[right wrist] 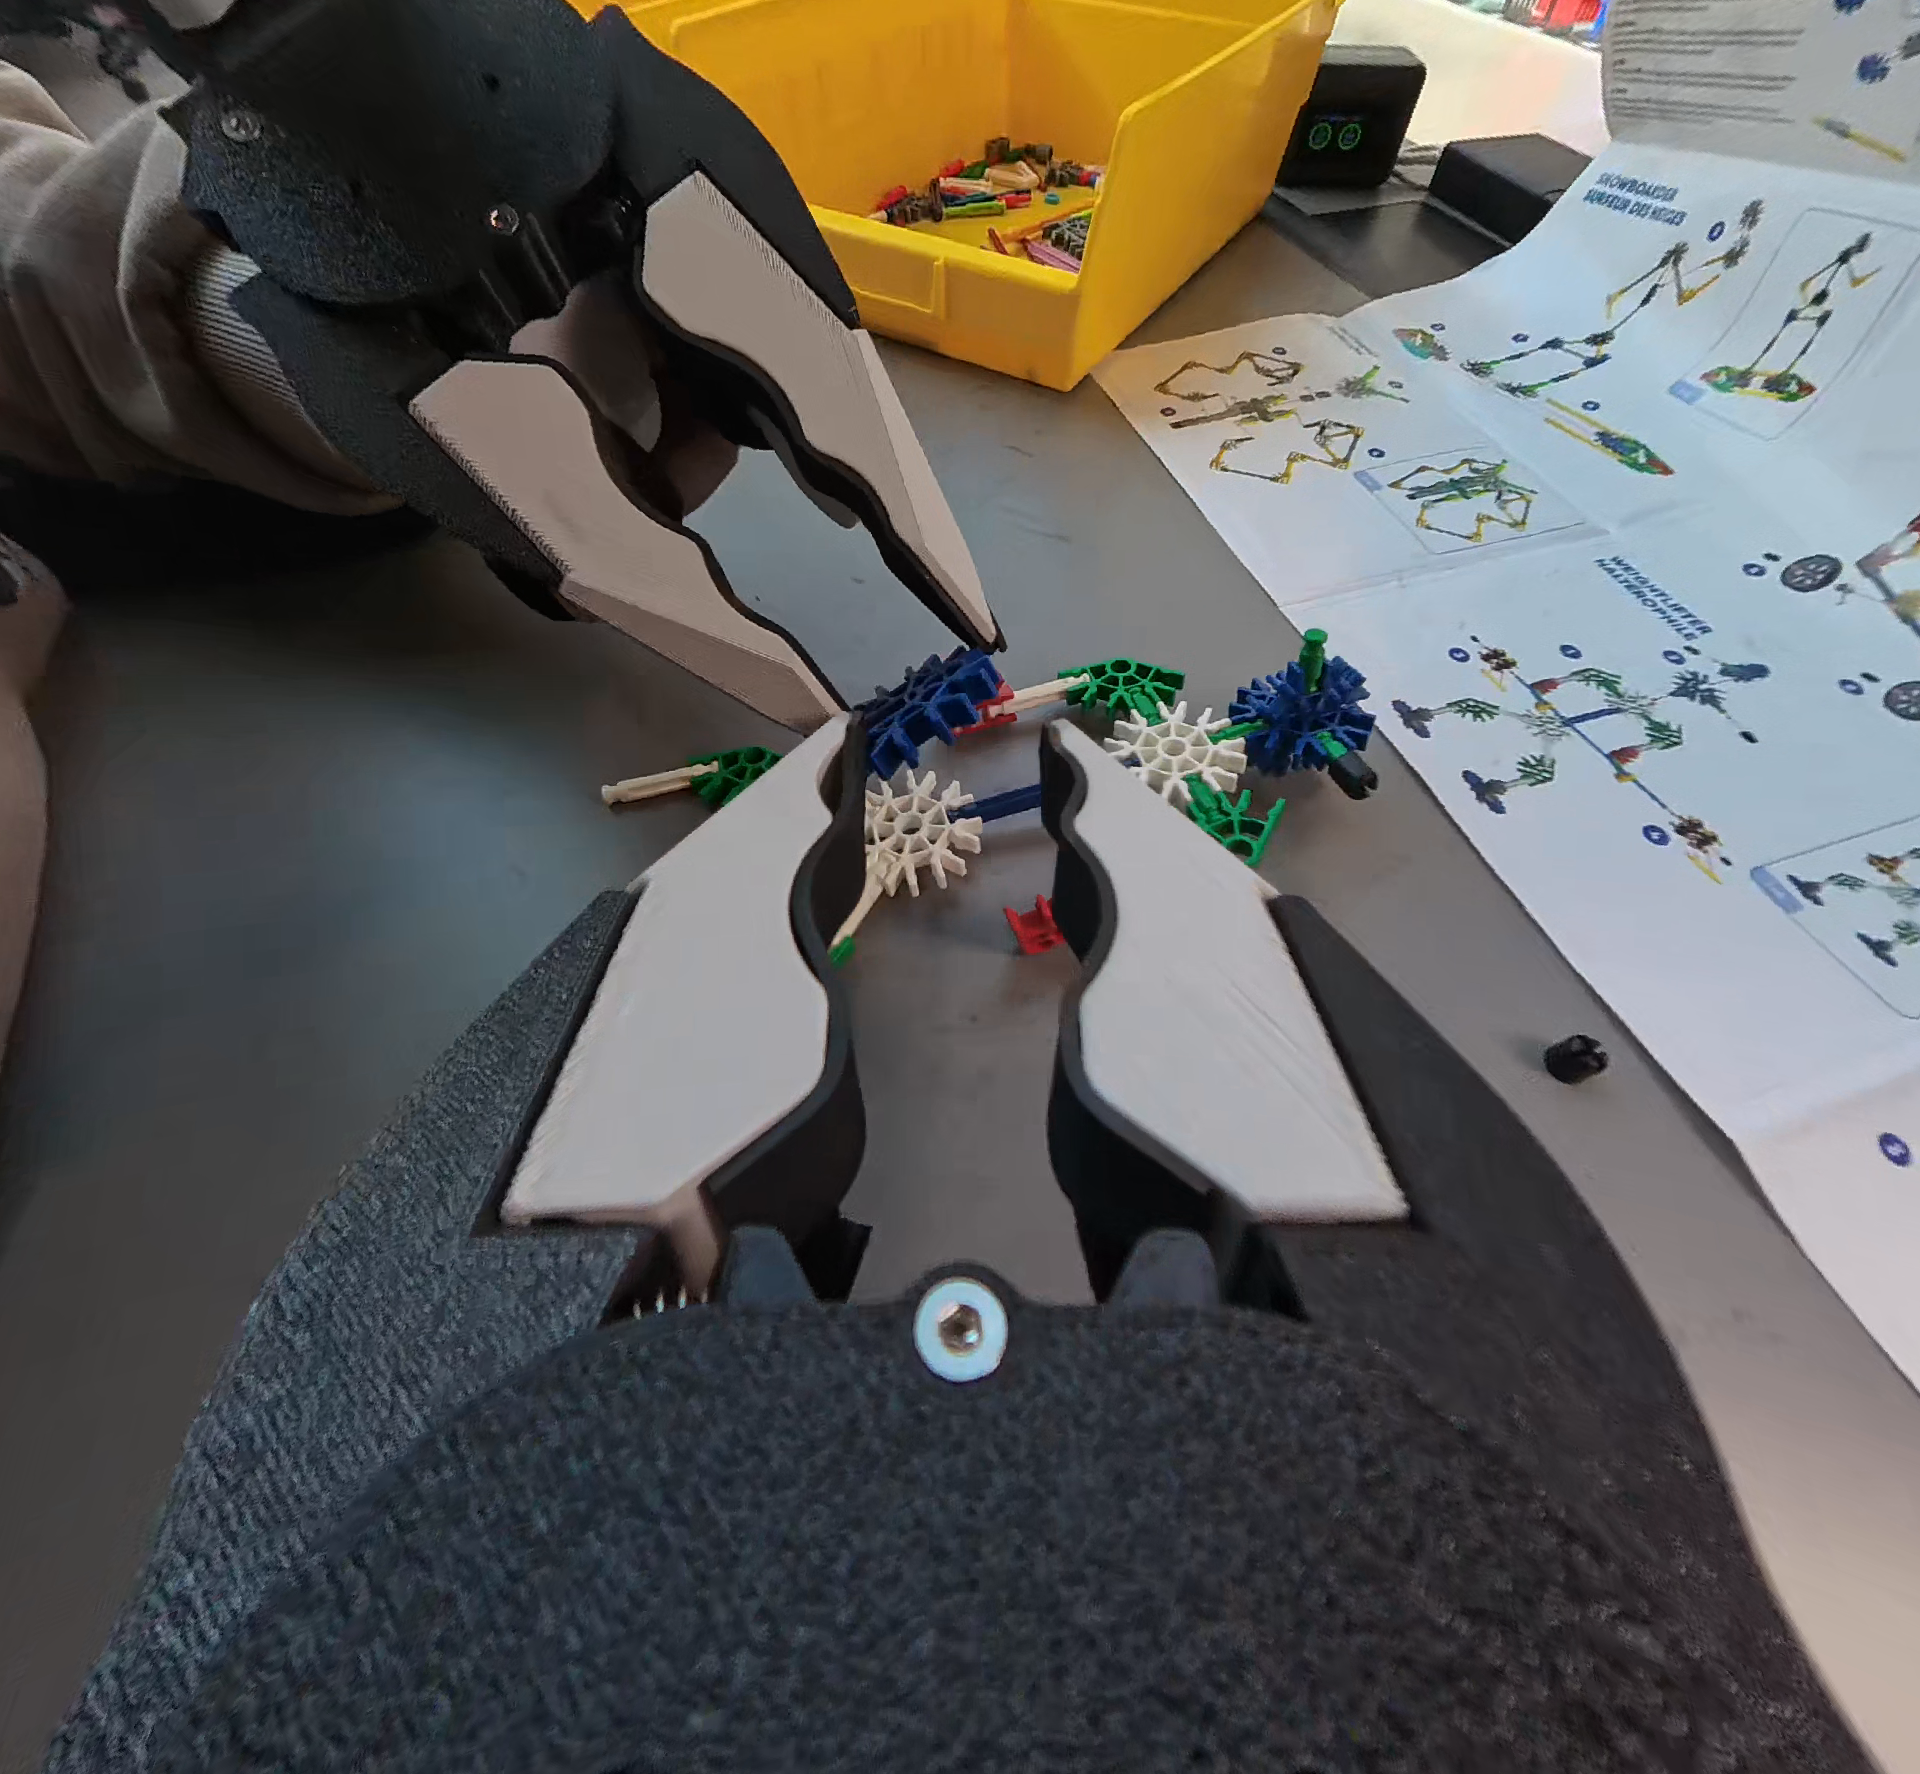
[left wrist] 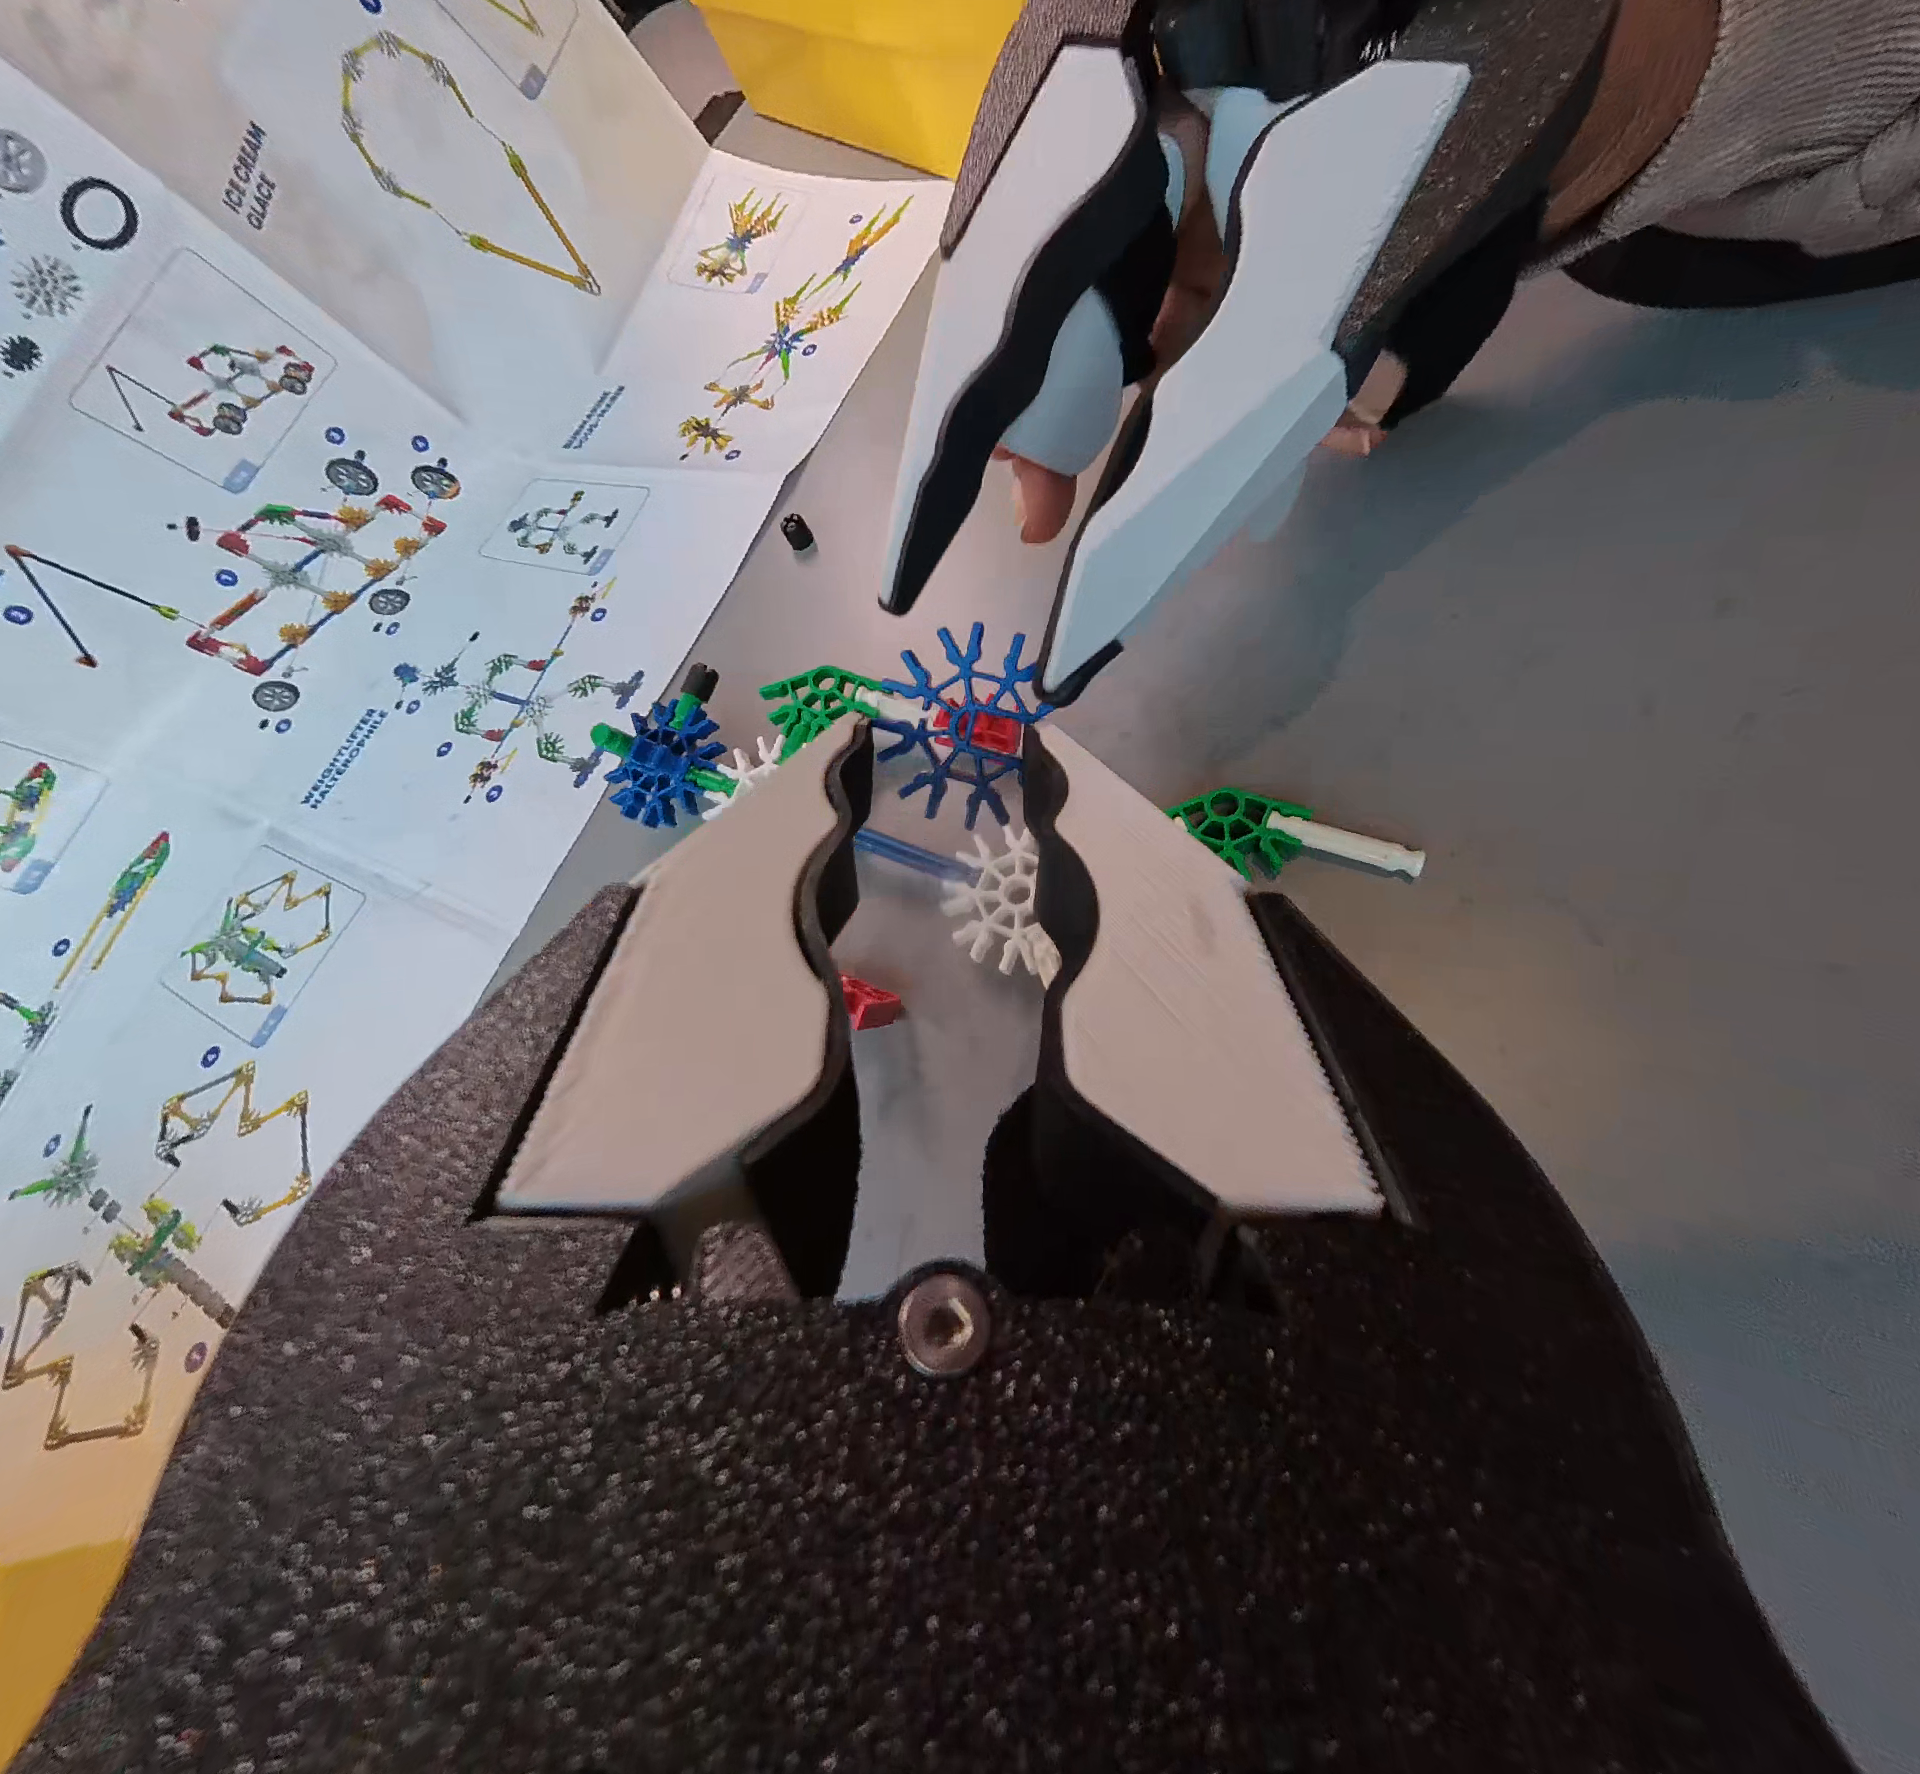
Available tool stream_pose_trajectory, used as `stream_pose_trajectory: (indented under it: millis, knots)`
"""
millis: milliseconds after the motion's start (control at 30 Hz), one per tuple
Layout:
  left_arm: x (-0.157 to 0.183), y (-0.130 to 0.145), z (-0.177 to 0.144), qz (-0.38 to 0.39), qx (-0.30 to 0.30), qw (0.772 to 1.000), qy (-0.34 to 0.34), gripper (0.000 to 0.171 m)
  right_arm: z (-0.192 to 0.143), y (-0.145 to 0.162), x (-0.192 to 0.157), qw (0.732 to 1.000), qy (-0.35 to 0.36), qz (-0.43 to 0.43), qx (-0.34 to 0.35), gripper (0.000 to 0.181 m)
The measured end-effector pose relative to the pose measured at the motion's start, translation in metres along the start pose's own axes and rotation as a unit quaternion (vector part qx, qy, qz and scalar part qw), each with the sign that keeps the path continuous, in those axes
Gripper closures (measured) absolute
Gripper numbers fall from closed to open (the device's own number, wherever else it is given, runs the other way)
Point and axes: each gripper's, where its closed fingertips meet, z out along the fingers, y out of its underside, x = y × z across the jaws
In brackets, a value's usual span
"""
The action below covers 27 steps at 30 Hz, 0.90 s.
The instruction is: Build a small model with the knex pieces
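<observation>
The left hand-held gripper (left wrist: 945, 737) was held low over the grey tabletop (left wrist: 1558, 685) with its jaws apart, nothing clamped between them. Just beyond its fingertips a blue snowflake-shaped connector (left wrist: 961, 722) was seen, joined to a small red piece and a white rod leading to a green connector (left wrist: 816, 701). Between its two fingers, nearer the palm, a white snowflake connector (left wrist: 1003, 898) on a blue rod lay on the tabletop, and a loose red clip (left wrist: 868, 1002) lay closer still. To its right a separate green connector with a white rod (left wrist: 1288, 836) lay apart.

The right hand-held gripper (right wrist: 945, 737) faced the left one from the opposite side, its jaws likewise apart and empty, one fingertip touching or just beside the blue connector; which could not be told. To its right a dark blue cluster on a green rod (right wrist: 1299, 711) was seen, and beyond it an instruction sheet (right wrist: 1558, 529) was spread out. A small black cap (right wrist: 1574, 1059) lay beside the sheet. Ahead, a yellow bin (right wrist: 1039, 166) holding small pieces was placed.
</observation>
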Motion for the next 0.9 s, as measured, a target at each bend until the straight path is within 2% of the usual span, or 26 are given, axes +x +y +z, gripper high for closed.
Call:
stream_pose_trajectory:
  millis: [67,167,200,233,300,400,500,567,633,700,800,900]
  knots:
    - [-0.001,-0.003,-0.001,0.027,0.007,0.999,-0.015,0.144,0.001,-0.004,-0.008,0.999,-0.03,0.033,0.009,0.163]
    - [-0.001,-0.007,-0.004,0.076,0.017,0.996,-0.04,0.144,0.0,-0.004,-0.011,0.995,-0.055,0.088,0.01,0.17]
    - [-0.001,-0.009,-0.004,0.08,0.023,0.996,-0.041,0.144,-0.003,-0.004,-0.009,0.992,-0.062,0.11,0.011,0.177]
    - [-0.001,-0.01,-0.006,0.074,0.029,0.996,-0.038,0.149,-0.007,-0.004,-0.003,0.99,-0.061,0.129,0.015,0.177]
    - [-0.01,-0.012,-0.012,0.04,0.044,0.998,-0.033,0.148,-0.02,0.001,0.015,0.987,-0.039,0.157,0.005,0.177]
    - [-0.041,-0.01,-0.026,-0.05,0.068,0.996,-0.041,0.142,-0.04,0.043,0.036,0.978,-0.012,0.182,-0.099,0.177]
    - [-0.075,-0.002,-0.041,-0.14,0.096,0.984,-0.053,0.142,-0.053,0.08,0.055,0.965,0.036,0.186,-0.181,0.173]
    - [-0.094,0.004,-0.049,-0.195,0.115,0.972,-0.058,0.142,-0.056,0.085,0.064,0.962,0.062,0.185,-0.189,0.169]
    - [-0.114,0.007,-0.06,-0.225,0.132,0.962,-0.075,0.141,-0.058,0.084,0.072,0.963,0.086,0.168,-0.191,0.152]
    - [-0.139,0.007,-0.081,-0.215,0.139,0.959,-0.122,0.138,-0.061,0.074,0.083,0.969,0.116,0.136,-0.168,0.146]
    - [-0.19,0.007,-0.136,-0.172,0.127,0.95,-0.23,0.137,-0.069,0.046,0.096,0.978,0.148,0.105,-0.099,0.141]
    - [-0.243,0.024,-0.203,-0.167,0.068,0.931,-0.316,0.136,-0.077,0.024,0.101,0.982,0.164,0.085,-0.038,0.141]
